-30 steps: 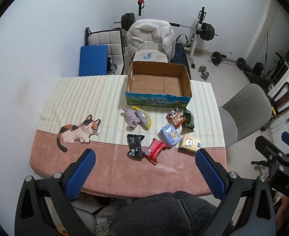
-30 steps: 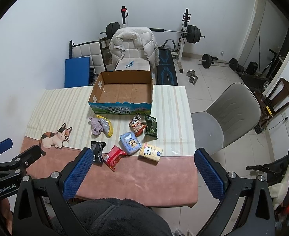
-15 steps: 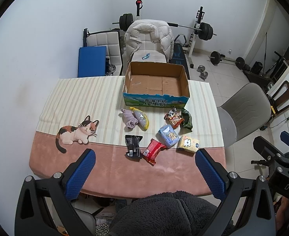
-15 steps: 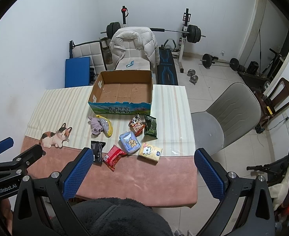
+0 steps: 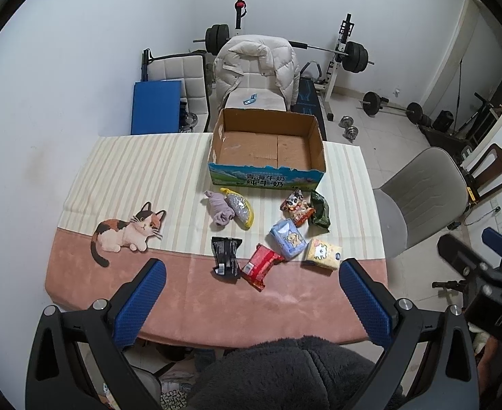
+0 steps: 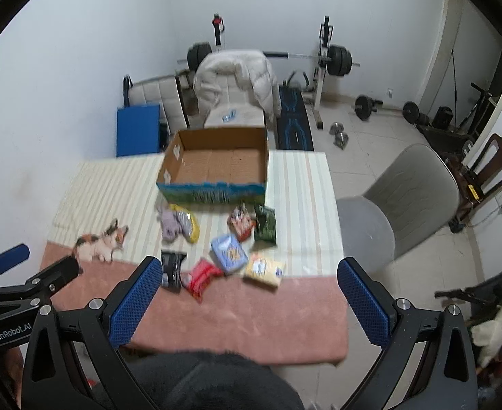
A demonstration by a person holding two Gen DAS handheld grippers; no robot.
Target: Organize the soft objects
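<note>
Left gripper (image 5: pixel 251 290) wide open – holds nothing; right gripper (image 6: pixel 249 287) same, both above table (image 5: pixel 196 294).

Both wrist cams high above near table (image 5: pixel 285 311) edge, facing forward-down; share box (image 5: pixel 268 152), packets.

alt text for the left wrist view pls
An open, empty-handed left gripper hovers over a table where eight small soft packets and a sock bundle lie before an empty cardboard box. A home gym fills the background.
</note>
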